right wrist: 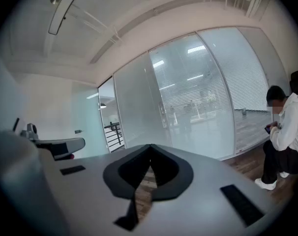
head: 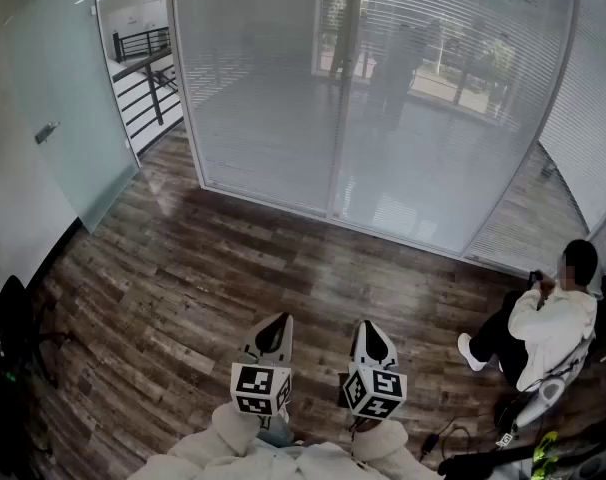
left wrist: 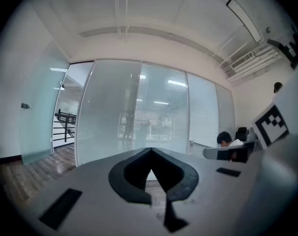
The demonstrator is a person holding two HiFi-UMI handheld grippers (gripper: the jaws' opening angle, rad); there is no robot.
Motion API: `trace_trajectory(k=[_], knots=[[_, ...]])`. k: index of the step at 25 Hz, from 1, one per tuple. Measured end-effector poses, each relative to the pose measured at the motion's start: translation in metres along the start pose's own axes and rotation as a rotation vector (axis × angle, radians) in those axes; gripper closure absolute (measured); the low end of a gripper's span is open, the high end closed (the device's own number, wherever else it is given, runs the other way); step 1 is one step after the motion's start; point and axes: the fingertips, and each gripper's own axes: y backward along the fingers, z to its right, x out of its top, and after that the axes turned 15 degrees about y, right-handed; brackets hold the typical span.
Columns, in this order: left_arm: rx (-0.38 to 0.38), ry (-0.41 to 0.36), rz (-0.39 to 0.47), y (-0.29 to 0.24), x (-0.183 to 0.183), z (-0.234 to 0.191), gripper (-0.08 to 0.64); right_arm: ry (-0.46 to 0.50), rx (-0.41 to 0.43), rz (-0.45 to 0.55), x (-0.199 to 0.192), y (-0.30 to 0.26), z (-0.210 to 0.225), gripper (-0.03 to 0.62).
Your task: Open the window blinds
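Observation:
White slatted blinds [head: 433,88] hang behind the glass wall panels across the room, with their slats closed over most of the width. They also show in the left gripper view as blinds [left wrist: 161,124] and in the right gripper view as blinds [right wrist: 213,82]. My left gripper [head: 276,320] and right gripper [head: 372,328] are held side by side low in the head view, over the wood floor and well short of the glass. Both point toward the wall. The left gripper [left wrist: 150,150] has its jaw tips meeting with nothing between them, and so does the right gripper [right wrist: 150,146].
A person in a white top [head: 551,323] sits at the right near the glass, also visible in the right gripper view as a person [right wrist: 286,132]. A frosted glass door [head: 68,118] stands at the left beside a dark railing [head: 143,58]. A black chair [head: 8,333] stands far left and cables [head: 453,443] lie lower right.

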Motion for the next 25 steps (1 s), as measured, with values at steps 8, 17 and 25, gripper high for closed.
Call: trace_trajectory(k=[8,17,25], knots=[[-0.008,0.019,0.000,-0.085,0.029,-0.053,0.558,0.007,-0.023,-0.009,0.016,-0.104,0.000,0.580],[-0.030,-0.008,-0.021,-0.192,0.070,-0.140,0.558,0.008,-0.039,0.030,0.054,-0.243,-0.023,0.580],[-0.052,0.009,-0.074,-0.262,0.079,-0.176,0.558,-0.009,-0.099,-0.018,0.054,-0.316,-0.006,0.580]])
